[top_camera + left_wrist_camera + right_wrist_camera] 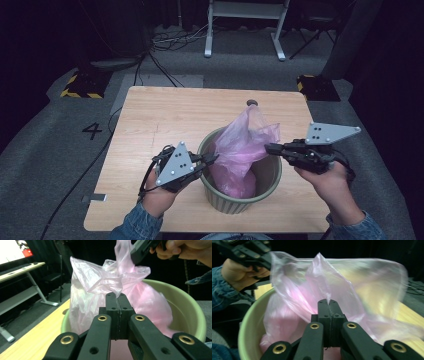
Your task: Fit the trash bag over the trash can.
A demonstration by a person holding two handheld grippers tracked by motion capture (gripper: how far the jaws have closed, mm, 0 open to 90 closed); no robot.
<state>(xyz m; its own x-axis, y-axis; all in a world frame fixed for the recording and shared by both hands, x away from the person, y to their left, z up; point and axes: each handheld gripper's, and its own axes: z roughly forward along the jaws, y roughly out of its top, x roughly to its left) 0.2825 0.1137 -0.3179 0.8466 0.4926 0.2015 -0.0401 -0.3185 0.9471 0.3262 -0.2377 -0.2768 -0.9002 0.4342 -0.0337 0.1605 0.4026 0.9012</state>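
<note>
A thin pink plastic bag (245, 145) sits in a round green bin (272, 175) on the wooden table (165, 115), its upper part standing above the rim. My left gripper (216, 158) is at the bin's left rim, shut on the bag's left edge. In the left gripper view the closed jaws (116, 296) pinch the film (92, 290). My right gripper (267, 148) comes in from the right, above the rim, shut on the bag's right edge. In the right gripper view a peak of film (362, 282) rises from its closed jaws (328, 301). The bag is stretched between the two.
A small dark round object (252, 103) lies near the table's far edge, behind the bag. The bin stands close to the table's near edge. On the floor beyond are cables (170, 40), a white desk frame (245, 25) and yellow-and-black striped bases (82, 85).
</note>
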